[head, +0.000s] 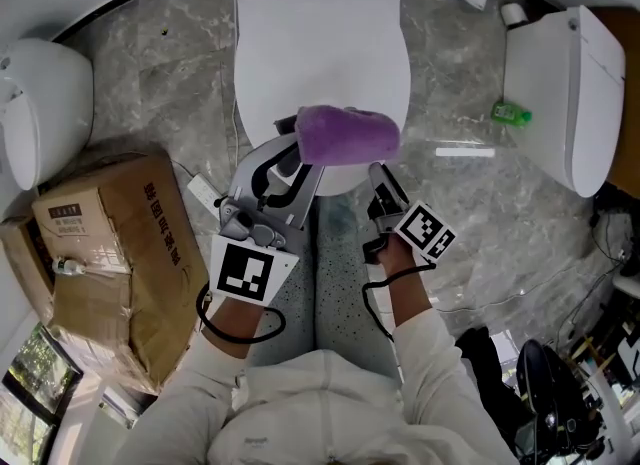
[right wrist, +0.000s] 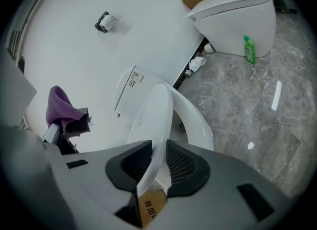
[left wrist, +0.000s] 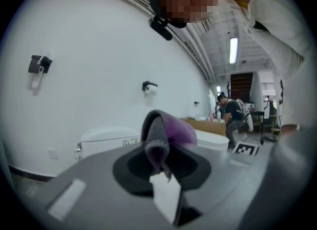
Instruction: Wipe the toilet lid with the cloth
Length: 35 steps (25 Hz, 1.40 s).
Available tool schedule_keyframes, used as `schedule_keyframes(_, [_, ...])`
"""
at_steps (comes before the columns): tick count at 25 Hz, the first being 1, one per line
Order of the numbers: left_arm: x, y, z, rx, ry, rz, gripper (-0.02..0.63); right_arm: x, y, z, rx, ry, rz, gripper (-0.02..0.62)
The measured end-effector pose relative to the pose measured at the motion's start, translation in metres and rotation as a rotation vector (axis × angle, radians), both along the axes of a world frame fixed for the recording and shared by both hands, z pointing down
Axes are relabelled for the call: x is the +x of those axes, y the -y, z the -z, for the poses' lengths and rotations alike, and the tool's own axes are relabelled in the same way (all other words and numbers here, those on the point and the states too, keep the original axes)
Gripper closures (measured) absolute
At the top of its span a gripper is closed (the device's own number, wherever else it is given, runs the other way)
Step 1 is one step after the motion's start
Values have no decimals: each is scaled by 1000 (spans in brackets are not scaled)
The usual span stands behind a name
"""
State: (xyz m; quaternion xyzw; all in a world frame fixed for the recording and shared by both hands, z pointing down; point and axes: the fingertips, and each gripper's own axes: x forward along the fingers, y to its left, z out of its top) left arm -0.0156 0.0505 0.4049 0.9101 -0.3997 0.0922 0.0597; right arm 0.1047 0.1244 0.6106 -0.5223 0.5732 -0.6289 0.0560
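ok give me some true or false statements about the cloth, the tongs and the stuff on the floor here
1. The left tongs hold a purple cloth. True.
2. The right tongs are empty. False: they are closed on the edge of the toilet lid.
3. A green bottle is on the floor next to another toilet. True.
4. The cardboard box is at the right of the head view. False: it sits at the left.
5. The cloth is spread flat on the lid. False: it is bunched in the left tongs, apart from the lid.
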Motion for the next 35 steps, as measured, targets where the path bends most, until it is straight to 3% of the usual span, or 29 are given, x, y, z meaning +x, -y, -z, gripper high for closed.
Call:
schedule_keyframes(15, [-20, 12, 71, 34, -4, 79, 549, -1, 47, 86, -66, -12, 14, 494])
schedule_keyframes(22, [-31, 20, 110, 67, 9, 112, 549, 0, 68, 113, -83, 24, -21, 495])
schedule_keyframes(35, [-51, 25, 179, 129, -3, 232, 549, -1, 124, 166, -132, 73, 20, 488])
